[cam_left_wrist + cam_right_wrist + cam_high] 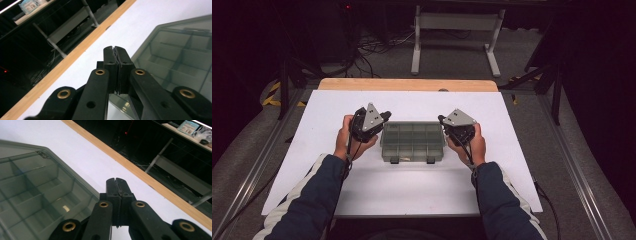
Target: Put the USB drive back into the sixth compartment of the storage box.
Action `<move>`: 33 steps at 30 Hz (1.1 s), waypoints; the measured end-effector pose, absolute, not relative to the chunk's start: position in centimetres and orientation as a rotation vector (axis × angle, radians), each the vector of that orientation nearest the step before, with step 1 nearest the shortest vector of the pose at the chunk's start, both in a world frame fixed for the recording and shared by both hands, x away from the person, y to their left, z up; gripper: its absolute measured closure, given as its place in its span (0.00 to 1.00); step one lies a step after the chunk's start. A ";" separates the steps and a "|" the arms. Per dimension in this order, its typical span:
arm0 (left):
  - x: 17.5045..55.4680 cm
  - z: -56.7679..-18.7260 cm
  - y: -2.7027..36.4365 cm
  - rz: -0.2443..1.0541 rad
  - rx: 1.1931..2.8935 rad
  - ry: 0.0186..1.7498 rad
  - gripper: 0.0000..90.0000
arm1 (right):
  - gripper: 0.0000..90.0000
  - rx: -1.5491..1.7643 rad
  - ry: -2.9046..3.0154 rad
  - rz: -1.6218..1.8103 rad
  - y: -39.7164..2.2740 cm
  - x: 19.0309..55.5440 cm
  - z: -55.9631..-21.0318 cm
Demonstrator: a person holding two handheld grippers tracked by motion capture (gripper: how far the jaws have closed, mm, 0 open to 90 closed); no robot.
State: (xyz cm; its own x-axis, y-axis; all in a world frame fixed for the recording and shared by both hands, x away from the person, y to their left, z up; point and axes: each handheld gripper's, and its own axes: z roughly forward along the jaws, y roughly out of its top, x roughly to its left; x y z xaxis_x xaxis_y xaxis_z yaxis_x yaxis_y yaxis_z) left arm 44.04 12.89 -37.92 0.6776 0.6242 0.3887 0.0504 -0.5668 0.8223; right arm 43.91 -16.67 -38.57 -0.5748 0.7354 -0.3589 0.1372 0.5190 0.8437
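I am working over a white sheet (412,185) laid across a pale wooden tabletop (407,84), with a dark room behind it, a grey carpeted floor and a white metal frame (457,30) standing well beyond the far edge; in the middle of the sheet lies the shallow rectangular organiser box of smoky translucent plastic (413,141), its lid down and two small latches on the near side; through the lid I can see a grid of dividers, and one small pale item lies low in a near compartment, too small for me to tell what it is; the other compartments look bare so far as I can make out; the left gripper (382,118) is held just beside the box's left end and the right gripper (443,120) just beside its right end, each in a hand with a dark blue sleeve; the high view gives me the whole box and both hands at once; the left gripper view brings the box's angled corner (175,62) up close beside my left gripper (115,48), whose jaws are pressed together with nothing between them; the right gripper view shows the lid's hinge mark and a bright glint in one compartment of the box (37,195), and my right gripper (116,180) likewise clamped together on nothing.
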 end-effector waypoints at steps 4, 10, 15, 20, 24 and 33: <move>43.5 -38.3 12.9 0.845 2.053 0.500 0.99 | 1.00 0.694 2.050 1.070 -16.6 43.2 -38.8; 42.5 -39.0 13.2 0.801 2.063 0.489 0.99 | 1.00 0.670 2.077 1.096 -16.4 42.1 -39.0; 41.5 -39.7 13.3 0.773 2.080 0.466 1.00 | 1.00 0.666 2.103 1.124 -16.4 41.2 -39.4; 40.5 -40.5 13.6 0.725 2.088 0.431 1.00 | 1.00 0.668 2.138 1.144 -16.7 40.2 -40.3; 39.8 -41.1 13.9 0.681 2.073 0.437 1.00 | 1.00 0.684 2.152 1.150 -17.2 39.7 -41.0; 39.3 -43.4 14.0 0.634 2.104 0.434 1.00 | 1.00 0.672 2.199 1.116 -17.2 39.4 -42.4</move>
State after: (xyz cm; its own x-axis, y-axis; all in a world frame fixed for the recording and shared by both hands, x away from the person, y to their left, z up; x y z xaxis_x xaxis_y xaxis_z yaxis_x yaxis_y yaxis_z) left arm 39.34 13.97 -43.43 0.8093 0.5170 0.2789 0.0731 -0.5597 0.8255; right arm 39.39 -17.24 -42.39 -0.7067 0.6561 -0.2648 0.1735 0.5235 0.8342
